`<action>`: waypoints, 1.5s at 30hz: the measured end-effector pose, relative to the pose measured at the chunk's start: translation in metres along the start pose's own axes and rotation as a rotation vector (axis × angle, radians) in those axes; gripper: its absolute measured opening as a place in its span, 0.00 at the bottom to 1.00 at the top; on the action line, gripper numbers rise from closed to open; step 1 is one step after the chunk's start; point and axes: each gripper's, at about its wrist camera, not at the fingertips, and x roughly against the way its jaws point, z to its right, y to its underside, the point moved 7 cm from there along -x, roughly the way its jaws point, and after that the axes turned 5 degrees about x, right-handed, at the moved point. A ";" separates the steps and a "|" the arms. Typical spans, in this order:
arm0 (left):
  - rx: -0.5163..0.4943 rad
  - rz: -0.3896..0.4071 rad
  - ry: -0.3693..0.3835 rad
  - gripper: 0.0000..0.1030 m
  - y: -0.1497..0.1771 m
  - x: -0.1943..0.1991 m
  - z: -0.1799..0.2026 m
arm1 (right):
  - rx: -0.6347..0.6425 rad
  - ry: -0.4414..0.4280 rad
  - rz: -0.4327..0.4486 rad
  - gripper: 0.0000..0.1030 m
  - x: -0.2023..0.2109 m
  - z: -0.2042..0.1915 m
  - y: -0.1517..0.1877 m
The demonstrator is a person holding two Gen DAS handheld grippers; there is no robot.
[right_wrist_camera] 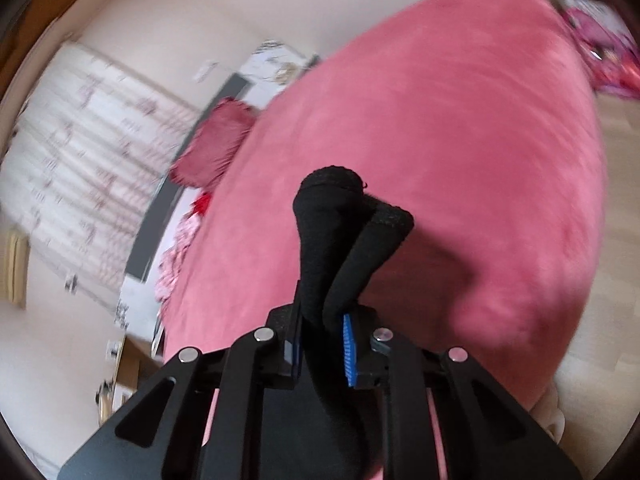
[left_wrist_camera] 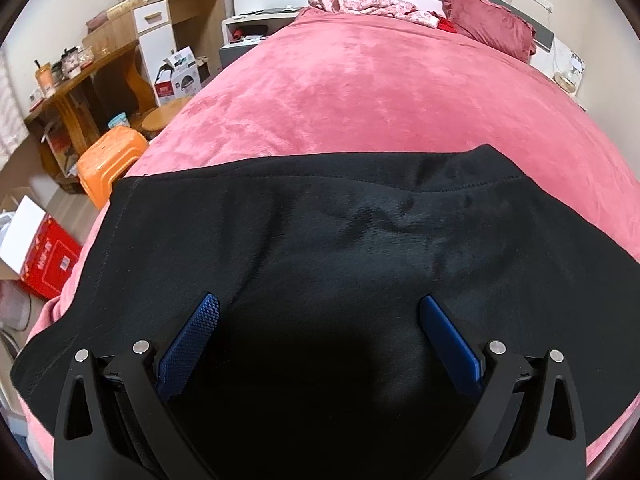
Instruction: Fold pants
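Note:
Black pants [left_wrist_camera: 320, 232] lie spread flat on the pink bed [left_wrist_camera: 380, 92], their stitched edge running across the far side. My left gripper [left_wrist_camera: 319, 308] is open just above the black cloth, blue fingers wide apart, holding nothing. In the right wrist view my right gripper [right_wrist_camera: 322, 320] is shut on a bunch of the black pants fabric [right_wrist_camera: 344, 224], which sticks up past the fingertips, lifted above the bed [right_wrist_camera: 460, 140]. That view is blurred by motion.
A red pillow [left_wrist_camera: 492, 20] and floral clothes [left_wrist_camera: 368, 2] lie at the head of the bed. An orange stool [left_wrist_camera: 110, 160], a wooden desk [left_wrist_camera: 84, 92] and a red box [left_wrist_camera: 48, 260] stand on the floor to the left.

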 end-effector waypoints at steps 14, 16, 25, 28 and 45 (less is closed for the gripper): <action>0.062 -0.007 -0.005 0.97 -0.002 0.003 -0.027 | 0.091 -0.215 -0.050 0.14 0.004 -0.129 0.027; 0.070 -0.010 -0.003 0.97 -0.003 0.003 -0.029 | 0.099 -0.238 -0.063 0.14 0.004 -0.140 0.033; 0.088 -0.013 -0.001 0.97 -0.003 0.003 -0.041 | 0.081 -0.314 -0.124 0.14 -0.008 -0.172 0.052; 0.094 -0.012 -0.002 0.97 -0.003 0.004 -0.042 | 0.098 -0.327 -0.133 0.14 -0.006 -0.175 0.053; 0.164 0.006 0.017 0.97 -0.004 0.006 -0.061 | 0.317 -0.440 -0.308 0.15 -0.025 -0.261 0.138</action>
